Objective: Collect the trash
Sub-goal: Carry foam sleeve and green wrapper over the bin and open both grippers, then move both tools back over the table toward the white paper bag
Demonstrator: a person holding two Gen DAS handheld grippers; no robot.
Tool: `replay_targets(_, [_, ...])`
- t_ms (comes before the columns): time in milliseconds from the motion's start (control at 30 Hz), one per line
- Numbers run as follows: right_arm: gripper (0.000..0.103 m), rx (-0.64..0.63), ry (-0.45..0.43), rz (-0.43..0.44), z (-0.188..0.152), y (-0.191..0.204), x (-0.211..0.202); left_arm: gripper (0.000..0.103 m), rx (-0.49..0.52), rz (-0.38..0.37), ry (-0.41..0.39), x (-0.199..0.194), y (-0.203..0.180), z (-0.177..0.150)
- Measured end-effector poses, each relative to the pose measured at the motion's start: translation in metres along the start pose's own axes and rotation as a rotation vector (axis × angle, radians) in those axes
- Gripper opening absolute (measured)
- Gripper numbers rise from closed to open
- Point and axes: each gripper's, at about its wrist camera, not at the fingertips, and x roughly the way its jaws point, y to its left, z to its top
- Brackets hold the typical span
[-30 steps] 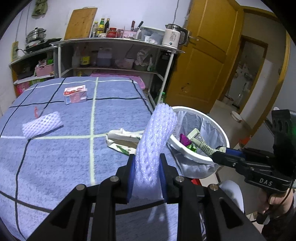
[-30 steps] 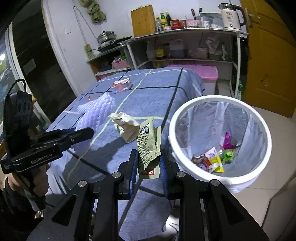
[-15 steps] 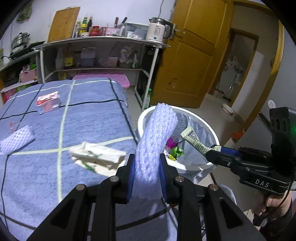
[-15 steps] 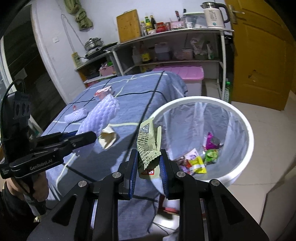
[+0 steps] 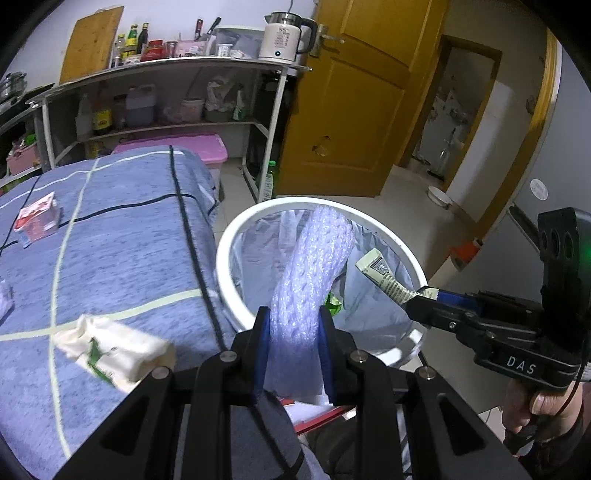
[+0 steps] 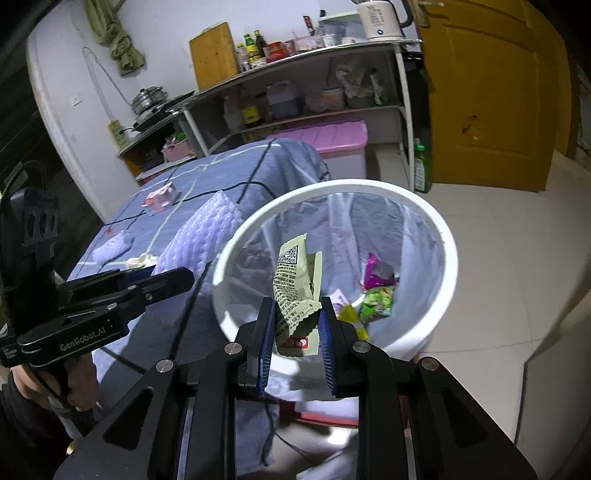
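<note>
Left gripper [image 5: 293,325] pinches a foam fruit net [image 5: 314,266] over the white bin [image 5: 225,273]. Right gripper [image 6: 297,325] pinches a snack wrapper [image 6: 295,280] above it. Only the right wrist view shows the wrappers on the bin floor [image 6: 376,291]; only the left shows a crumpled tissue pack [image 5: 110,354] on the bedspread [image 5: 129,240].

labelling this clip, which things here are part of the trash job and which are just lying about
Part of the job:
- foam net in the left tool
- pale green wrapper in the right tool
- white bin
- crumpled wrapper and red-and-white carton on the blue cloth

Just lying about:
- kettle
- cutting board
- pink-lidded box
</note>
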Motion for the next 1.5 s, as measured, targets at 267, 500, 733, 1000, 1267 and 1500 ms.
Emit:
replay_targets(267, [0.024,0.037,0.017,-0.018,0.000,-0.020,0.010,0.026,0.014,-0.015,0.030,0.024,-0.010,0.008])
replay_targets(500, [0.026,0.069,0.047,-0.024,0.002,-0.032,0.021,0.028,0.013,-0.037,0.054,0.037,-0.014,0.008])
replay_targets(733, [0.041,0.063,0.049,-0.028,0.002,-0.030,0.023,0.044,0.003,-0.046,0.046,0.034,-0.013,0.009])
replay_targets(1000, [0.041,0.044,0.028,-0.036,0.002,-0.021,0.015,0.044,-0.006,-0.055,0.011,0.016,-0.010,0.007])
replay_targets(1267, [0.041,0.004,-0.003,-0.022,0.004,-0.002,0.001,0.044,-0.009,-0.044,-0.026,-0.007,-0.007,0.000])
replay_targets(1500, [0.041,-0.040,-0.018,0.002,0.002,0.022,-0.007,0.044,-0.030,-0.022,-0.055,-0.030,0.003,-0.008])
